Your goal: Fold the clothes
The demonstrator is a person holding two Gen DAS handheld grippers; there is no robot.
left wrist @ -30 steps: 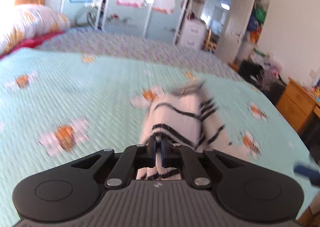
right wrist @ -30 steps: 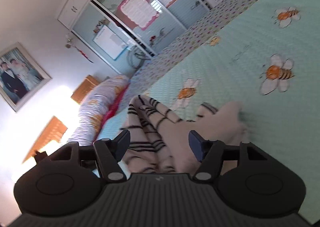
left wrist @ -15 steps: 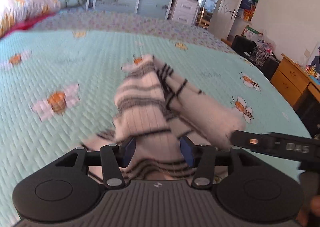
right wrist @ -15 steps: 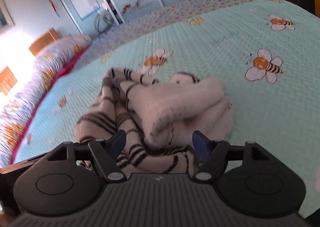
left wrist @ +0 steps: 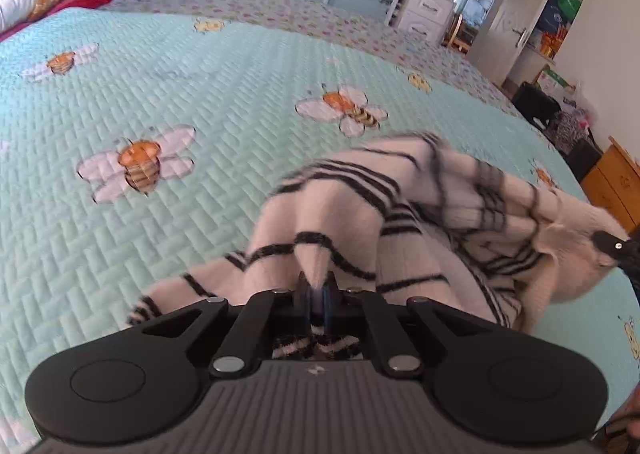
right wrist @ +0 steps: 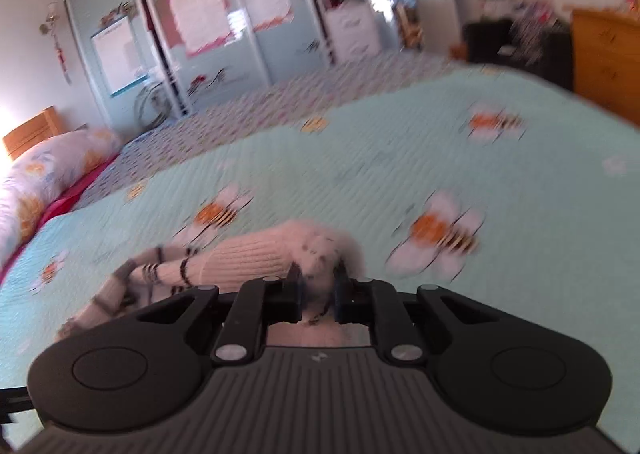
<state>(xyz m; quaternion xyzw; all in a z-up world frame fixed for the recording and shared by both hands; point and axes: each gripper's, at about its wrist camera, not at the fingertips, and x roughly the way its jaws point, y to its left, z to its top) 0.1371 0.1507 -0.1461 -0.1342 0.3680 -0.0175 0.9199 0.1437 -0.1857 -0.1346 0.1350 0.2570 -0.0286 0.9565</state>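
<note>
Lay crumpled on the bed [left wrist: 200, 102], a striped sweater [left wrist: 400, 214], its bulk stretching from the left gripper [left wrist: 316, 294] across to the right gripper [right wrist: 318, 286], long axis running roughly between the two. Pinched a striped fold at the near edge, left jaws pressed together on it; right jaws closing on the plain white end, cloth between them, apparently already caught. Judged both ends equally in reach, so spreading apart along that axis looked the thing needed to flatten it.
</note>
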